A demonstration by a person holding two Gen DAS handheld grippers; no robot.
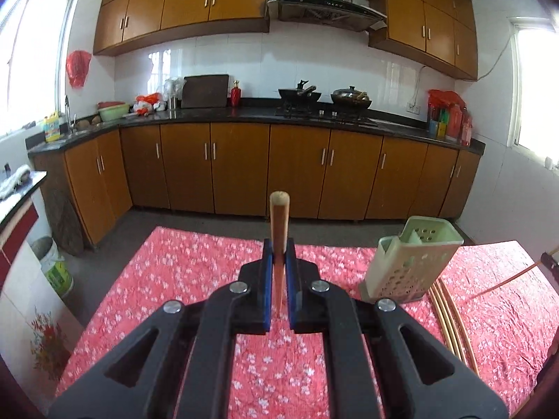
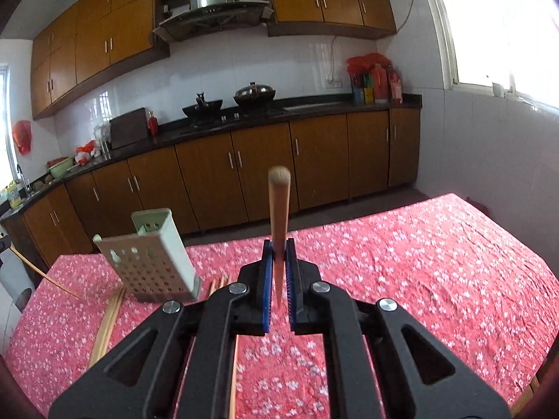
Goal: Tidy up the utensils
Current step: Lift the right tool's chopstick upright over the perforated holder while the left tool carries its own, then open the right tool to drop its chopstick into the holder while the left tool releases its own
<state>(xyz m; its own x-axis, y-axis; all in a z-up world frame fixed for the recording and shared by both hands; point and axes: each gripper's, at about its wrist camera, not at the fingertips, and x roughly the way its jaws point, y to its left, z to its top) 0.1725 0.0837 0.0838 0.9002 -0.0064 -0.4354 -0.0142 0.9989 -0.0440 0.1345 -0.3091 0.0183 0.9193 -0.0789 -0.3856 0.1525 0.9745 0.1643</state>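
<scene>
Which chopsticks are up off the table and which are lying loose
Two are lifted: one clamped in the left gripper, one in the right gripper, each pointing upward. The loose chopsticks lie flat on the tablecloth beside the green holder.

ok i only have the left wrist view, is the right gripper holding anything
observer: yes, the right gripper is shut on a wooden chopstick, with its blunt end pointing away from the camera.
operator: where's the holder from that side
observer: the green holder stands to the left of the right gripper, farther out on the red cloth.
operator: any loose sticks over there
observer: yes, a bunch of loose chopsticks lies on the cloth by the holder's base, and a lone chopstick lies under the right gripper's body.
</scene>
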